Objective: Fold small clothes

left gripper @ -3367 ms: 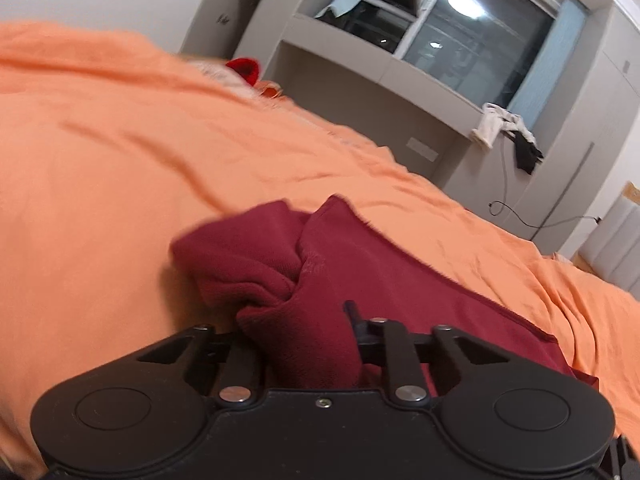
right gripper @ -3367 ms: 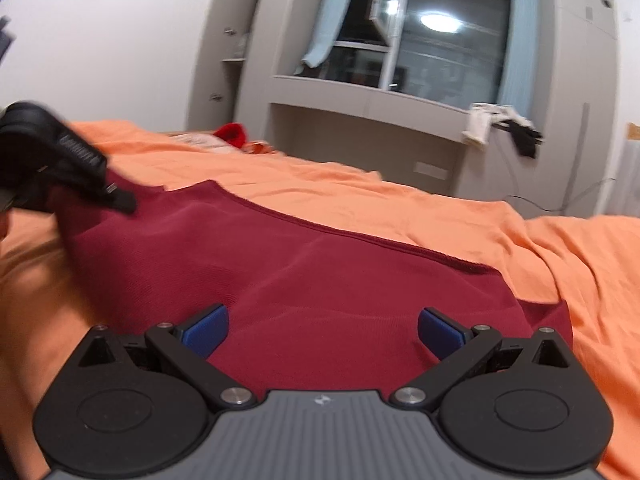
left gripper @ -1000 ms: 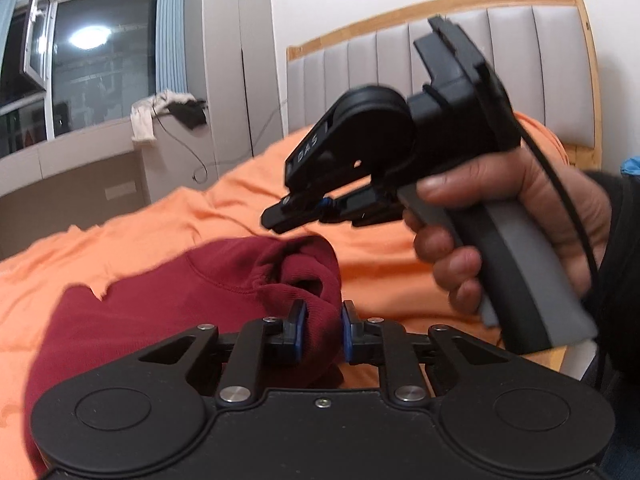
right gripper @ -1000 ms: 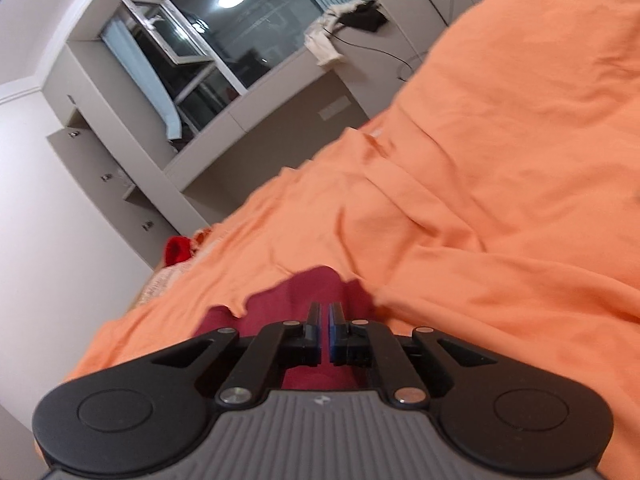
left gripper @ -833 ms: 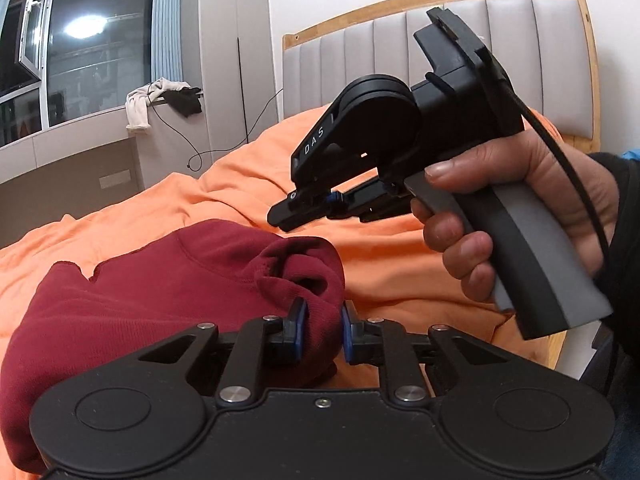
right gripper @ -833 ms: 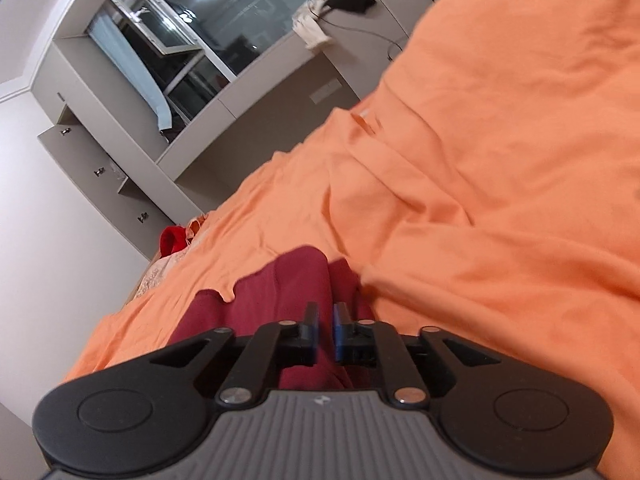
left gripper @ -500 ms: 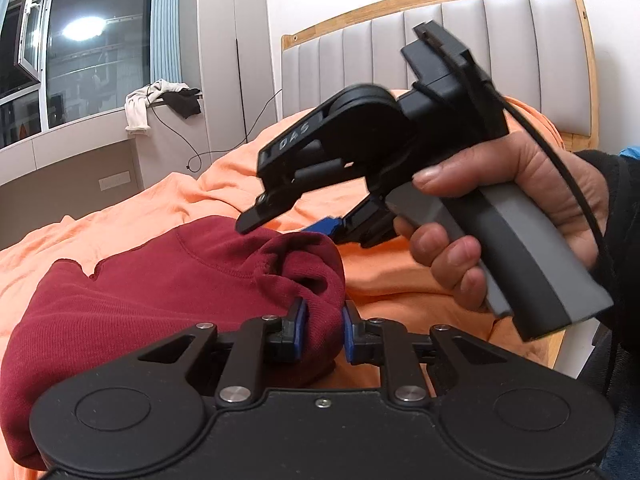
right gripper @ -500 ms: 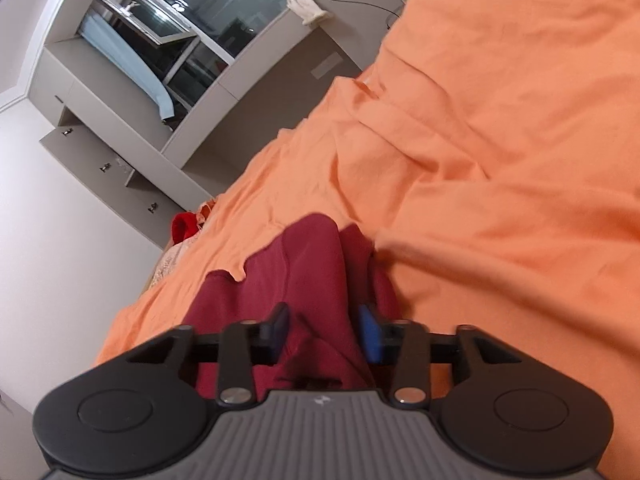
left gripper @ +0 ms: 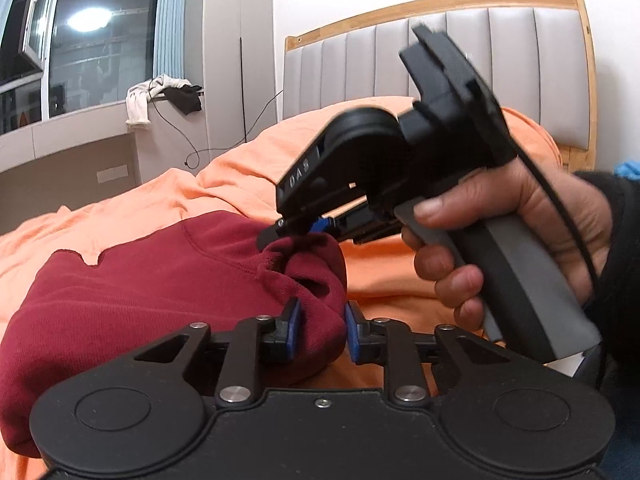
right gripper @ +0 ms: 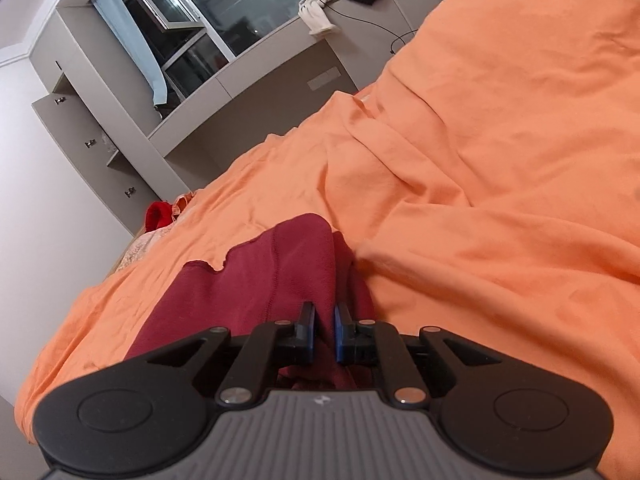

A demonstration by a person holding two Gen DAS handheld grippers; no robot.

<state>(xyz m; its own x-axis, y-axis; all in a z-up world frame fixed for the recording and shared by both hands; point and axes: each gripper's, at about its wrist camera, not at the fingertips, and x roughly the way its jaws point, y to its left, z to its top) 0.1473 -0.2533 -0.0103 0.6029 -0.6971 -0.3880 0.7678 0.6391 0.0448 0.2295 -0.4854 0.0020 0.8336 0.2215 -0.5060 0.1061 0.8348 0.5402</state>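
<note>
Maroon sweatshirt (left gripper: 152, 280) lying bunched at lower left on the orange bed sheet (right gripper: 500, 152). Left tool (left gripper: 319, 330) pinching a thick fold; right tool (right gripper: 323, 330) narrow on another fold. Soft, limp, light fleece, likely best gripped at seams or hem. Sleeves and full outline hidden.
</note>
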